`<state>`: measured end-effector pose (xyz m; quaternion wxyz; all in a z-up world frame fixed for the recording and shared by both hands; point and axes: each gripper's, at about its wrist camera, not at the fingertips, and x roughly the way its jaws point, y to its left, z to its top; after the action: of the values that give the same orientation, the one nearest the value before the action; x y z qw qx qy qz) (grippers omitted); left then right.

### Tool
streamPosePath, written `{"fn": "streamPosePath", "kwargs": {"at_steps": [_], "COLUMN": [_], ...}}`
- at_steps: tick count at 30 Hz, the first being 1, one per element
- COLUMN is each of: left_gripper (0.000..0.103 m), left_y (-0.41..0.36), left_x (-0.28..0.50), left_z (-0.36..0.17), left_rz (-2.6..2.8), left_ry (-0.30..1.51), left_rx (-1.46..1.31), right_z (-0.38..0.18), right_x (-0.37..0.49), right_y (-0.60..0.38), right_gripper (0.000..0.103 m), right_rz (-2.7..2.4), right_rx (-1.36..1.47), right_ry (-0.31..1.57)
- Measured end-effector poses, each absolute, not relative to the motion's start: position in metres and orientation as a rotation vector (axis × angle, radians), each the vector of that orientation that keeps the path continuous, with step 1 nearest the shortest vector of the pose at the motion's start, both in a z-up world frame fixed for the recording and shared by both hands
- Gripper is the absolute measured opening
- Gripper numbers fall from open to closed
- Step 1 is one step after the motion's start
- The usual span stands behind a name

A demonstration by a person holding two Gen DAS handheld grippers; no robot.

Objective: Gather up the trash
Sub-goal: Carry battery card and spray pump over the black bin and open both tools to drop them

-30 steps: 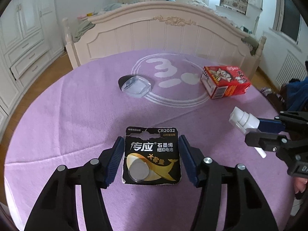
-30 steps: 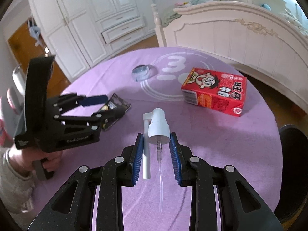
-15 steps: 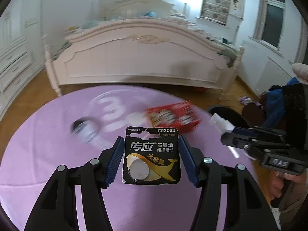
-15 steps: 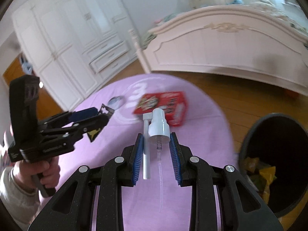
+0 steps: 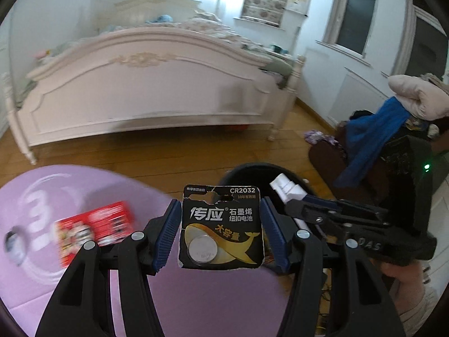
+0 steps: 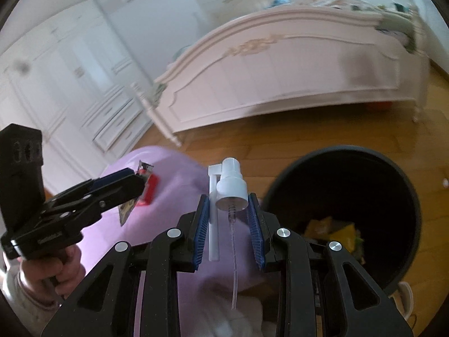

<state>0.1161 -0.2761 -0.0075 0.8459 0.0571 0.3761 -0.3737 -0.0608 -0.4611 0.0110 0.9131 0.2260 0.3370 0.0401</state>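
Both hands are loaded — the left tongs (image 5: 220, 236) are clamped on the battery card (image 5: 221, 226), the right tongs (image 6: 228, 224) squeezed on the white spray pump (image 6: 230, 188). The black bin (image 6: 404, 196) sits just beyond the purple desk (image 5: 213, 303), some wrappers already inside (yellow ones). Neither piece is dropped yet — 2 more, a red carton (image 5: 95, 224) and a clear lid (image 5: 15, 243), wait on the desk.
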Motion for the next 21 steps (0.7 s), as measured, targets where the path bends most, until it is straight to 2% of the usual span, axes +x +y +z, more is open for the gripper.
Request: {"fn": "streamPosePath", "kwargs": {"at_steps": [11,21], "left_gripper": [0.057,0.057], "left_y": [-0.352,-0.382], "left_x": [0.123,0.126], "left_z": [-0.037,-0.056], "left_rz": [-0.899,-0.924], "left_ry": [0.866,0.914], "left_rx": [0.141,0.165], "right_z": [-0.036,-0.066], "right_x": [-0.073,-0.07], "right_y": [-0.526,-0.553], "right_gripper": [0.029,0.029], "right_rz": [-0.031,-0.071], "right_rx": [0.57,0.618], "right_ry": [0.728,0.762]}}
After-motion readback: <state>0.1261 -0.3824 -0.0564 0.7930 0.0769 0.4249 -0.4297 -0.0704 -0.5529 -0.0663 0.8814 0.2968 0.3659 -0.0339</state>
